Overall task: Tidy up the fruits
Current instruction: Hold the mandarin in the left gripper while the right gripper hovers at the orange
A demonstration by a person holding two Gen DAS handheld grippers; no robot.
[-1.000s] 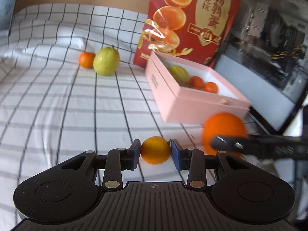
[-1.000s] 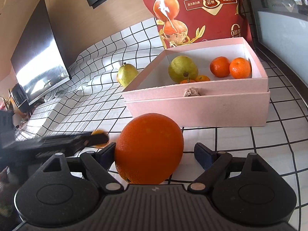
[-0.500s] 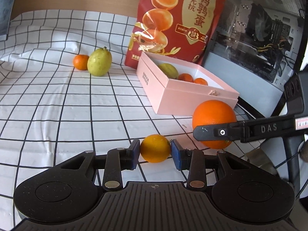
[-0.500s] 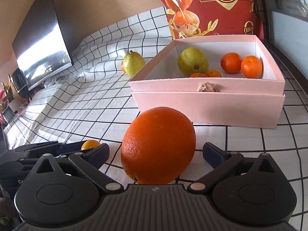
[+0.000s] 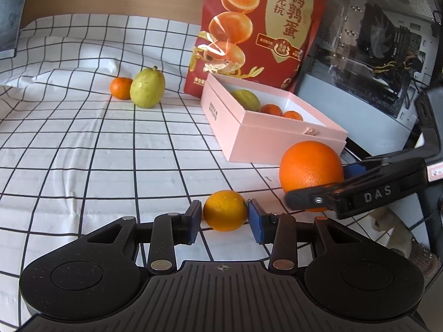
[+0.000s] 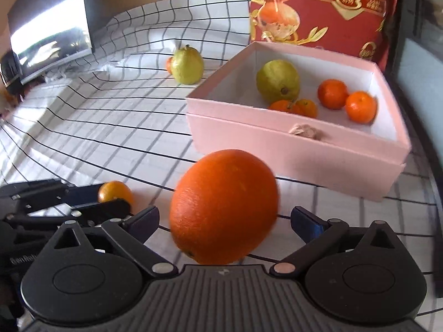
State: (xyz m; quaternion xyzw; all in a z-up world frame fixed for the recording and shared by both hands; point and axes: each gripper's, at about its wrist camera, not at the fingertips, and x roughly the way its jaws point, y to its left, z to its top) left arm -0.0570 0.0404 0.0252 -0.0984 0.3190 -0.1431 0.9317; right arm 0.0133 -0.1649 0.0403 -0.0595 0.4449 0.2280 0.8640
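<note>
Left tongs [image 5: 223,215]: jaws just opened, narrow gaps either side of small mandarin [image 5: 225,210] on checked cloth [image 5: 83,152]. Right tongs [image 6: 224,218]: spread wide around large orange [image 6: 224,207], pads clear. Both fruits near pink box [image 6: 290,144]

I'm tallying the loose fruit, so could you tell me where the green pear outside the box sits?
In the left wrist view, the green pear stands far back on the checked cloth, left of the pink box, with a small mandarin beside it.
</note>
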